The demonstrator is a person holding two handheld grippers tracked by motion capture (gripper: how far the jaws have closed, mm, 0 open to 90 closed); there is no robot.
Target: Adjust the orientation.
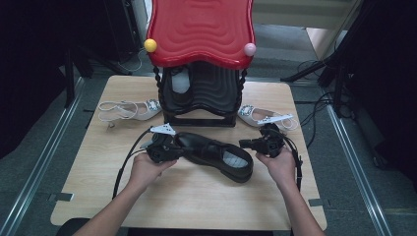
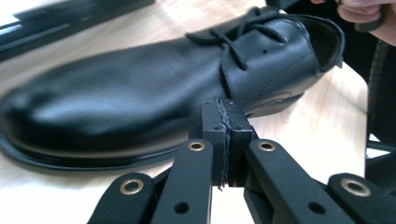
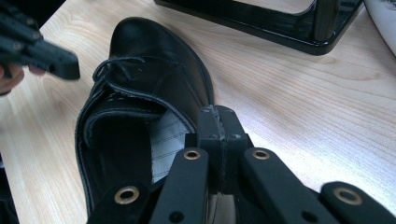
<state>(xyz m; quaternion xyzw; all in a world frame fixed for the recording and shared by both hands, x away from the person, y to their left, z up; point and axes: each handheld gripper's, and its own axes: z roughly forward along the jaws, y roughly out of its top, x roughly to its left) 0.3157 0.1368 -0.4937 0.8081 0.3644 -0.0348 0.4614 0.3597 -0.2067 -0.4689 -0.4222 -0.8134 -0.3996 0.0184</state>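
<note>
The black shoe (image 1: pixel 214 153) lies flat in the middle of the frame in the high view, on the worktop (image 1: pixel 196 196), toe to the left, heel to the right. The left gripper (image 1: pixel 173 142) sits at the toe end, the right gripper (image 1: pixel 246 143) just past the heel end. Both have their jaws shut tight w/ nothing between them: in the left gripper view the pads press on each other beside the shoe's side, and in the right gripper view they meet just beside the heel opening.

What could go wrong: shut jaws can't pick the shoe up, only push it. A push from one side alone could spin the shoe or slide it. The leather looks smooth and shiny, so a tip may slip off it. The laces (image 2: pixel 238 39) are loose & could catch on a jaw.

Around it: a black rack (image 1: pixel 199 98) w/ a red wavy top (image 1: pixel 201 29) stands just behind the shoe, upper middle of the frame. If the shoe is to go in there, the red top hangs over the front, so a lift could bump it. One shoe (image 1: pixel 180 83) is in the rack already, upper left part, so that spot is taken. A white shoe (image 1: pixel 130 109) lies left of the rack and another white shoe (image 1: pixel 263 116) right of it, near the right gripper. That one may get knocked. Cables (image 1: pixel 125 164) trail over the worktop and may drag.
</note>
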